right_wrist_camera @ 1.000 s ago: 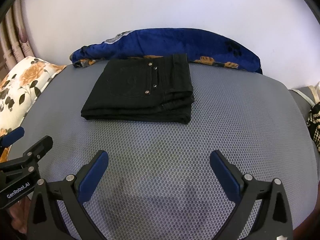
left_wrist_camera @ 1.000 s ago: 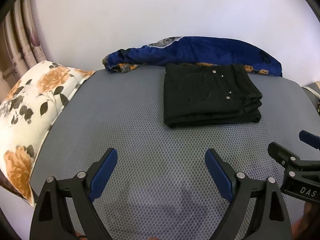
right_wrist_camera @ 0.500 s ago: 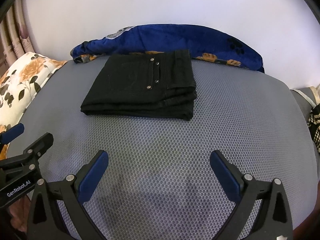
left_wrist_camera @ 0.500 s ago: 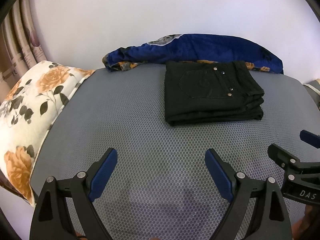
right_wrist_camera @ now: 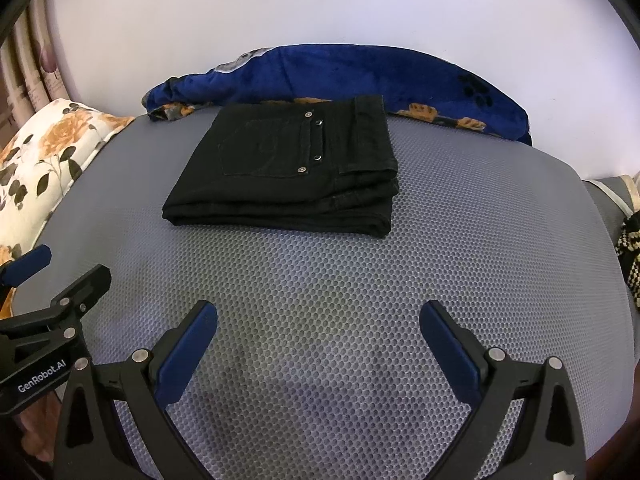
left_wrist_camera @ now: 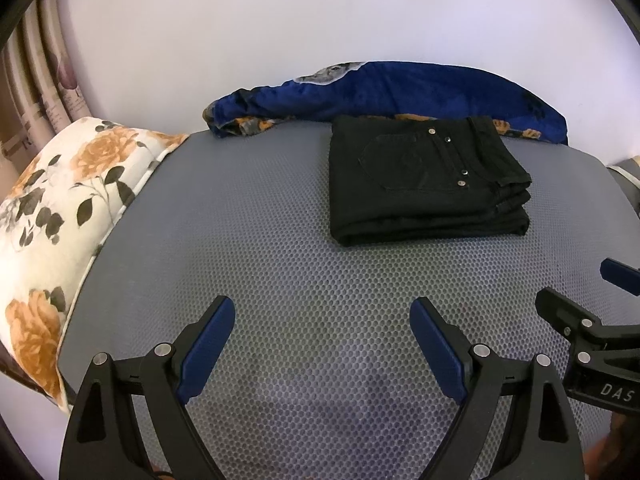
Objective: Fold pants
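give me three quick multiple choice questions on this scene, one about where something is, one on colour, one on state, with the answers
1. Where does the blue blanket lie?
A. behind the black pants, against the wall
B. on top of the floral pillow
C. between the two grippers

2. What colour are the folded pants?
A. white
B. black
C. orange

3. In what state are the left gripper and the right gripper?
A. both shut on the pants
B. left open, right shut on the pillow
C. both open, holding nothing

Answers:
1. A, the blanket is bunched along the far edge of the grey mesh mat, just past the pants.
2. B, the stack is black with small metal rivets by the pocket.
3. C, each pair of blue pads stands wide apart over bare mat, short of the pants.
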`<state>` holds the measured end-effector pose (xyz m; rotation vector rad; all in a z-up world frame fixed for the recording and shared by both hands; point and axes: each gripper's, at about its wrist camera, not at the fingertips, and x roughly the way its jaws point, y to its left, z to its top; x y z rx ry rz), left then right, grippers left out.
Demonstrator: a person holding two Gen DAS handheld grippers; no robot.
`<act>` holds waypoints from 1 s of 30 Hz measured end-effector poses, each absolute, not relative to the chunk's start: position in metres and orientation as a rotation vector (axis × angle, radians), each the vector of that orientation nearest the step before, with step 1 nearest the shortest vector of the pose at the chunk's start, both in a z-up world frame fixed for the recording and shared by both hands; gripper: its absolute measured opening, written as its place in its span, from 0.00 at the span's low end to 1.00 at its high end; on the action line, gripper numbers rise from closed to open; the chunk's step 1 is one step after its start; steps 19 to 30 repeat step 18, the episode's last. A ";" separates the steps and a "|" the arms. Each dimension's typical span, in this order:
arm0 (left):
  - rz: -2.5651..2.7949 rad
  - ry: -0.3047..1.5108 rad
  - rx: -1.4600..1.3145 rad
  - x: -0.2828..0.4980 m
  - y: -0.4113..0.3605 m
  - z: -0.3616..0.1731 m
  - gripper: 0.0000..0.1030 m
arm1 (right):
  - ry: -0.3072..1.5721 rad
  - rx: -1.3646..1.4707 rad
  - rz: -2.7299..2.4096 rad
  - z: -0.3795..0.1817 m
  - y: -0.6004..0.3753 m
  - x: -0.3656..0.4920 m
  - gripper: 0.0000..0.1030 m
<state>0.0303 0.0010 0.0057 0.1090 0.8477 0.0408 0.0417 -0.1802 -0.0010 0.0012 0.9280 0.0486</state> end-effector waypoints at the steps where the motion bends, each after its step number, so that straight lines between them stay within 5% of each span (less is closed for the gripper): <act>1: 0.040 0.848 0.109 0.031 0.001 0.006 0.87 | 0.928 0.001 0.050 -0.001 -0.180 0.042 0.98; 30: 0.010 0.858 0.106 0.033 0.004 0.005 0.87 | 0.932 0.014 0.052 -0.003 -0.182 0.043 0.98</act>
